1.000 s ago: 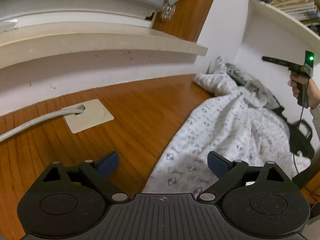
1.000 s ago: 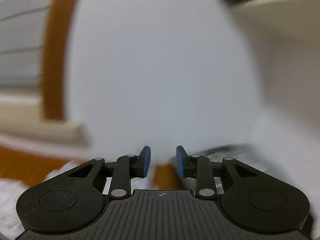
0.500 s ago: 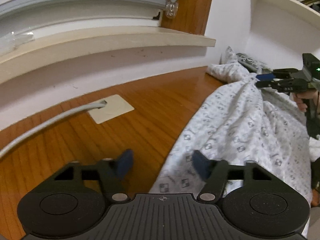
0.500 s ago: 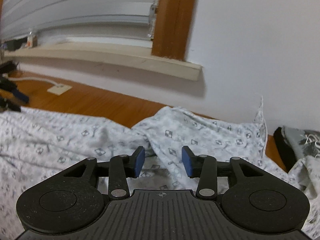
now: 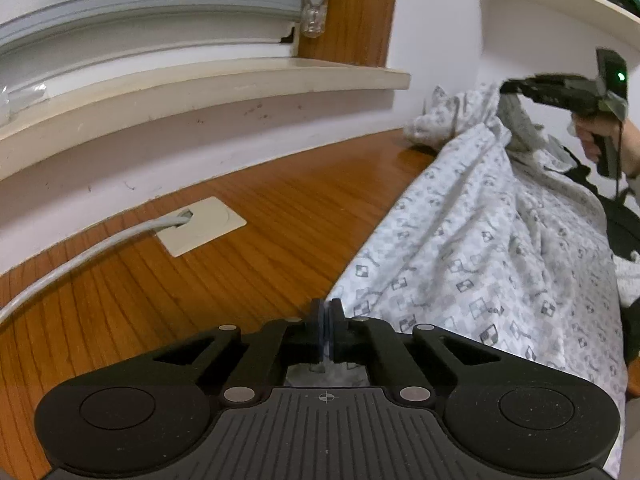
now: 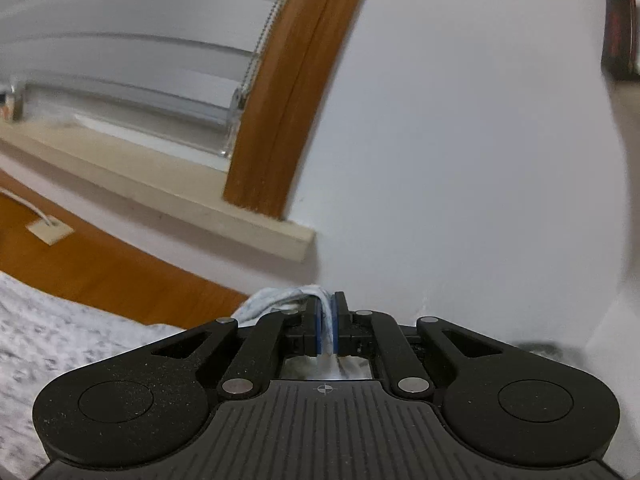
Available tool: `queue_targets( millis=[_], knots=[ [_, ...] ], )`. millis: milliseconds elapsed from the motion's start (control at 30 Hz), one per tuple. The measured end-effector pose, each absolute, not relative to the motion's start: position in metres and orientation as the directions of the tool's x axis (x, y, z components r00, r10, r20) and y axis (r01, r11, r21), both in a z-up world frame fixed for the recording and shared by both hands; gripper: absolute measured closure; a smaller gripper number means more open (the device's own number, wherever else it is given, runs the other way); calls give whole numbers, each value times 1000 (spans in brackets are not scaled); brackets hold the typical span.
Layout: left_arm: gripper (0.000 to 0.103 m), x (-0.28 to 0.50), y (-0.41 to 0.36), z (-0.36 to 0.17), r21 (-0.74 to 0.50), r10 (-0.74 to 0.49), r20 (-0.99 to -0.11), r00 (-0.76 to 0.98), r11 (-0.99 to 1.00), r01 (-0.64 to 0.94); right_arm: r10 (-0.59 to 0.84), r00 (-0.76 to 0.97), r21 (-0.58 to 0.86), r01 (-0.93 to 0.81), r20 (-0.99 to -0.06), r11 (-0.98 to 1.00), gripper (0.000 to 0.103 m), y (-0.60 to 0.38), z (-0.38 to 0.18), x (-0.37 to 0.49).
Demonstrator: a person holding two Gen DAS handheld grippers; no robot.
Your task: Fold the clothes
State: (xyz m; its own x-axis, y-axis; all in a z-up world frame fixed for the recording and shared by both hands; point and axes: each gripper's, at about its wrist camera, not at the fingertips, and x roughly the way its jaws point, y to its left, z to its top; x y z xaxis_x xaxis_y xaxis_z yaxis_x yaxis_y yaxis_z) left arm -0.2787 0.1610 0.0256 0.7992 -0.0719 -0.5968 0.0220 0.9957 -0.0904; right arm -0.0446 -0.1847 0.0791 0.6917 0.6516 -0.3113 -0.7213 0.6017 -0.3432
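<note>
pinching a near edge of the patterned garment (image 5: 492, 264), the left claw (image 5: 327, 322) is clenched on the fabric. ahead and to its right the cloth slopes up off the wooden bench (image 5: 248, 256) to the right claw (image 6: 328, 320), also clamped on a bunched edge. no readable writing shows.

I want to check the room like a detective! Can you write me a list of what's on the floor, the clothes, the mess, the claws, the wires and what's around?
Surface: wooden floor, bare beside the cloth.
Job's things: white patterned garment, spread out, one end lifted.
Clutter: dark items behind the garment, unclear.
Grippers: left claw shut on the garment's near edge; right claw shut on a bunched fold.
Cables: grey cable entering a floor plate.
Surroundings: window sill, blinds, white wall, bookshelf.
</note>
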Motion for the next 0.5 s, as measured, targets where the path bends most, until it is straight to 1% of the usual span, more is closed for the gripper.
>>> queue_targets(
  millis=[133, 200, 300, 367, 433, 467, 500],
  knots=[
    [102, -284, 169, 37, -124, -66, -541, 838, 992, -2, 641, 719, -383, -691, -270, 613, 97, -179, 87, -45],
    [102, -285, 171, 42, -136, -61, -521, 851, 991, -12, 623, 748, -387, -658, -231, 646, 97, -179, 96, -44],
    [102, -286, 169, 45, -118, -37, -503, 864, 993, -26, 531, 810, -406, -585, -248, 702, 97, -180, 100, -28],
    [102, -290, 170, 50, -115, -9, -467, 884, 992, -51, 488, 821, -421, -570, -295, 705, 97, -184, 94, -14],
    [102, -294, 177, 61, -132, 22, -416, 909, 988, -84, 487, 808, -403, -587, -330, 702, 97, -191, 87, -5],
    [102, -296, 179, 69, -134, 35, -385, 922, 987, -93, 494, 802, -392, -596, -335, 701, 97, -194, 84, -4],
    [102, -297, 181, 76, -134, 49, -358, 932, 986, -103, 505, 804, -388, -594, -313, 705, 97, -196, 85, -6]
  ],
)
